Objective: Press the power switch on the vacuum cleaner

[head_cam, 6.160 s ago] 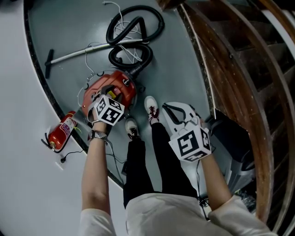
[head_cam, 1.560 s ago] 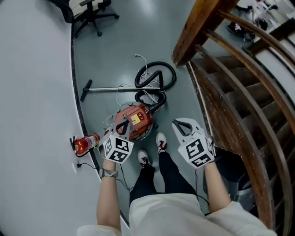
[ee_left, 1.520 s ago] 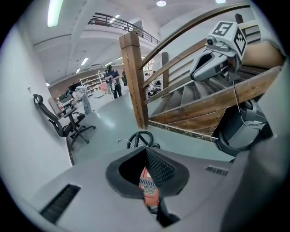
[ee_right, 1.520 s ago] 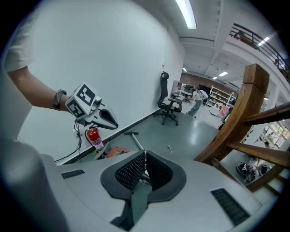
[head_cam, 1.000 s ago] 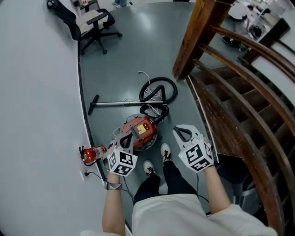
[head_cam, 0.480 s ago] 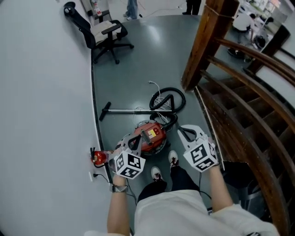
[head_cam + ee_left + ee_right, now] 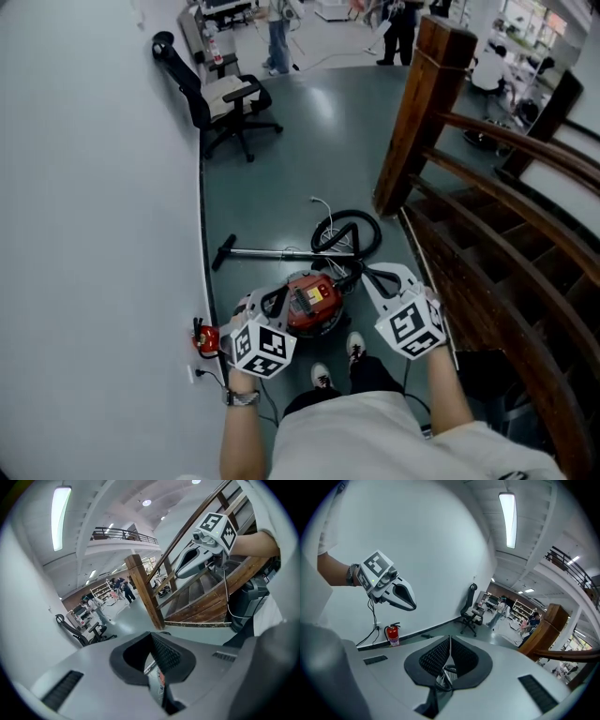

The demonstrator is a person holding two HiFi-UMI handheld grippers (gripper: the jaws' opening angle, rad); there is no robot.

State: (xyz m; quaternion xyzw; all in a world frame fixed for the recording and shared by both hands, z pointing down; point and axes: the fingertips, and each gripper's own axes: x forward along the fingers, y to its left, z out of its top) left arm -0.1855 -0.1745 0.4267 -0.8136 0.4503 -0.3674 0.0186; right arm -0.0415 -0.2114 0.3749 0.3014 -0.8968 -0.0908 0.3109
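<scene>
The red vacuum cleaner (image 7: 313,302) lies on the grey floor far below both grippers, its black hose (image 7: 348,233) coiled behind it and its wand (image 7: 272,252) stretching left. My left gripper (image 7: 253,306) hangs high over the vacuum's left side, jaws shut and empty (image 7: 151,635). My right gripper (image 7: 372,277) floats over the vacuum's right side, also shut with nothing held (image 7: 450,640). Neither touches the vacuum. A sliver of red vacuum (image 7: 161,677) shows through the gap below the left jaws, and a bit of hose (image 7: 447,672) below the right jaws.
A curved white wall (image 7: 94,234) runs on the left with a red fire extinguisher (image 7: 205,337) and a plugged-in cable at its foot. A wooden staircase railing (image 7: 497,234) and newel post (image 7: 424,112) stand right. An office chair (image 7: 225,98) and people are farther back.
Both grippers have risen well away from the vacuum, still shut. The head view has lifted, so the vacuum looks smaller and the chair and far room have come into sight.
</scene>
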